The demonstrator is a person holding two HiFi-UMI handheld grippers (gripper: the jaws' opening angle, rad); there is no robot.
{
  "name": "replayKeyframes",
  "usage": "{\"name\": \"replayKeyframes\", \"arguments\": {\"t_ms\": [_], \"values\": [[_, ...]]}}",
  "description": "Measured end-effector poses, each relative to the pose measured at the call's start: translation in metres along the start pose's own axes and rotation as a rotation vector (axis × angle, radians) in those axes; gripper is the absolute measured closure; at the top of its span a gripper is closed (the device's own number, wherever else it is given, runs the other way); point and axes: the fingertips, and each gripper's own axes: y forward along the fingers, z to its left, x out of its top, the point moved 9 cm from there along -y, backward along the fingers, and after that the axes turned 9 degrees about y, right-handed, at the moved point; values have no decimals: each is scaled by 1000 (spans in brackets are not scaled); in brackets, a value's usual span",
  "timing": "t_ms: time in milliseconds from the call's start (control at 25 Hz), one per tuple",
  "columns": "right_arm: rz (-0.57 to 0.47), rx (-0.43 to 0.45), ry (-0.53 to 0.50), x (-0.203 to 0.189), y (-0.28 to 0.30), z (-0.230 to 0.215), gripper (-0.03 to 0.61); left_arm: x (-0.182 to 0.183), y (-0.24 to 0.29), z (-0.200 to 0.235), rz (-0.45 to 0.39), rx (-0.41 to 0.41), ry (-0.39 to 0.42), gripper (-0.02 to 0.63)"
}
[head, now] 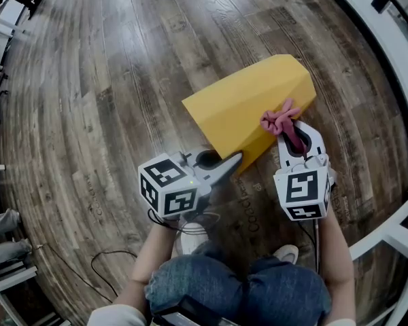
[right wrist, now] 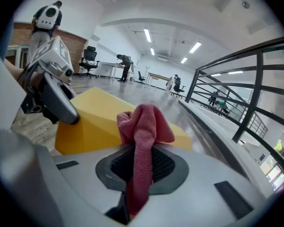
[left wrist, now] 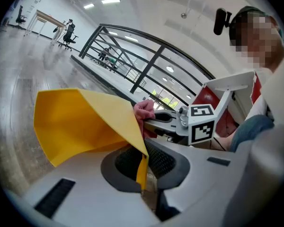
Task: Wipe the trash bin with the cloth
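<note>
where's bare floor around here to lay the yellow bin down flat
The wood floor left of and beyond the yellow trash bin is bare and wide. To its right the white railing closes in. Near the person it is crowded: left gripper on the bin's rim, right gripper with the pink cloth, knees, and a cable at lower left.

right gripper (right wrist: 138, 174) pinches pink cloth (right wrist: 143, 126) by yellow bin (right wrist: 92, 122).

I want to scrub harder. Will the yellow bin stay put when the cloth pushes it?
Probably light: the left gripper holds the yellow bin by one thin edge. That wall may flex. Unheld, it would likely slide on the wooden floor.
</note>
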Motion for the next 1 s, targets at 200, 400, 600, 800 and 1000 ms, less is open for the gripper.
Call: {"name": "replayKeyframes", "arguments": {"t_ms": [200, 400, 600, 800, 1000], "values": [[46, -103, 26, -11, 16, -41, 528, 0, 0, 0, 1, -2, 0, 595], [95, -190, 57, -20, 31, -78, 528, 1, 0, 0, 4, -5, 2, 595], [114, -227, 115, -24, 37, -93, 528, 1, -1, 1, -3, -10, 24, 595], [107, -227, 107, -22, 38, -92, 528, -12, 1, -8, 77, 41, 163, 575], [97, -227, 94, -18, 36, -90, 528, -30, 7, -8, 85, 64, 110, 566]]}}
